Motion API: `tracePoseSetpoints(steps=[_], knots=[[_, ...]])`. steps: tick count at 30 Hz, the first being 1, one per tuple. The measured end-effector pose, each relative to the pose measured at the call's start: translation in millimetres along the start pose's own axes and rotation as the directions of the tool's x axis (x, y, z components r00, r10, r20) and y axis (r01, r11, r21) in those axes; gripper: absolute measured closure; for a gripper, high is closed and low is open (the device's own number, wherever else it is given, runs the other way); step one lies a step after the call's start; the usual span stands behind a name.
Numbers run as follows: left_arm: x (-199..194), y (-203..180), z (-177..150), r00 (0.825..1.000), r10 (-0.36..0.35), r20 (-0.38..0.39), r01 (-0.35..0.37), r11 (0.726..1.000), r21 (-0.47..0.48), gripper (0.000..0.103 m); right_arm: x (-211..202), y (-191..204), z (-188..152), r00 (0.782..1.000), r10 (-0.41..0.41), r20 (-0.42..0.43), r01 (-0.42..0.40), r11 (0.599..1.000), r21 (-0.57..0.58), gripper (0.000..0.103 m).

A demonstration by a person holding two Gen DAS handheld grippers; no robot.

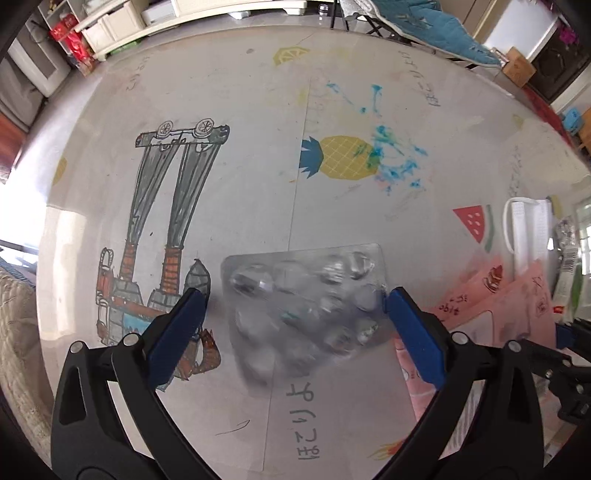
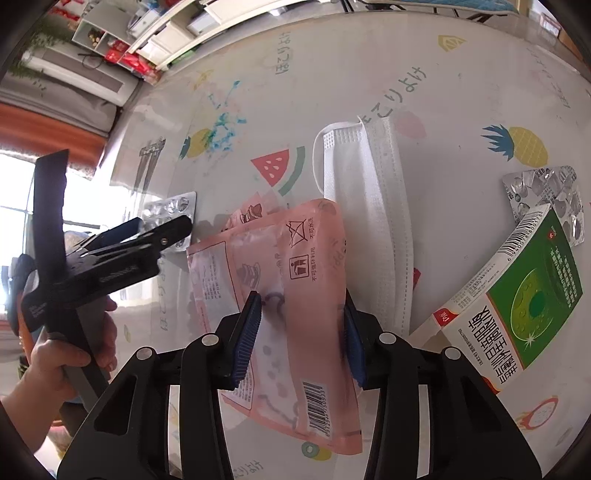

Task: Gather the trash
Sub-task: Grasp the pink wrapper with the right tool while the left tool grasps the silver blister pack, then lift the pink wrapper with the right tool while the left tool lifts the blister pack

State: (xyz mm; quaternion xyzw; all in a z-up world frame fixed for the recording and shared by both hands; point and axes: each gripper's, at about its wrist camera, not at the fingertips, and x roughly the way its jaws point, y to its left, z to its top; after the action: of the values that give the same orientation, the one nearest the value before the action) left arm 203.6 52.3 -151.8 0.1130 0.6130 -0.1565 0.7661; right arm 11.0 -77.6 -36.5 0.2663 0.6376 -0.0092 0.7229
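An empty silver blister pack [image 1: 306, 302] lies on the table between the open fingers of my left gripper [image 1: 293, 306]; the right pad touches its edge. The pack also shows in the right wrist view [image 2: 170, 210], with the left gripper [image 2: 133, 229] over it. A pink plastic wrapper [image 2: 291, 295] lies between the fingers of my right gripper [image 2: 301, 310], which is open around it. The wrapper also shows in the left wrist view [image 1: 476, 295]. A white face mask [image 2: 369, 206], a second blister pack [image 2: 550, 199] and a green-and-white medicine box [image 2: 517, 302] lie nearby.
The table [image 1: 258, 184] has a fruit-print cover with children's drawings. The mask also shows at the right in the left wrist view [image 1: 524, 229]. Shelving [image 1: 110, 26] and a blue blanket [image 1: 436, 26] stand beyond the far edge. A hand [image 2: 55, 354] holds the left gripper.
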Motion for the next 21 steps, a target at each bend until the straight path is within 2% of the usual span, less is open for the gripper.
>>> tracePoseSetpoints(steps=[4,8,11,13,17,21], knots=[[1.4,-2.1,2.0,1.000,0.010,0.017,-0.009,0.999,-0.045,0.005,-0.7,-5.9,-4.0,1.000,0.004,0.000,-0.004,1.000,0.004,0.072],[-0.3,-4.0,-3.5,0.999,0.012,0.042,-0.011,0.999,-0.031,0.007,-1.8,-10.7,-6.4,1.000,0.018,0.003,-0.018,1.000,0.019,0.077],[-4.4,-9.7,-3.4,0.998,0.002,0.059,-0.002,1.000,0.002,0.020,-3.5,-10.7,-7.2,1.000,0.020,0.012,-0.020,1.000,0.014,0.080],[-5.5,-16.0,-6.7,0.999,-0.012,0.053,0.010,1.000,0.026,0.020,-4.0,-6.5,-5.9,1.000,0.021,0.017,-0.021,1.000,0.012,0.082],[-15.2,-22.1,-14.1,0.995,-0.005,0.097,0.001,0.999,0.037,0.024,-7.0,-6.4,-10.0,0.999,0.026,0.020,-0.026,1.000,0.016,0.083],[-26.1,-19.3,-14.7,0.993,-0.037,0.114,0.035,0.999,0.016,0.034,-10.3,-5.6,-11.1,0.999,0.027,0.018,-0.027,1.000,0.012,0.083]])
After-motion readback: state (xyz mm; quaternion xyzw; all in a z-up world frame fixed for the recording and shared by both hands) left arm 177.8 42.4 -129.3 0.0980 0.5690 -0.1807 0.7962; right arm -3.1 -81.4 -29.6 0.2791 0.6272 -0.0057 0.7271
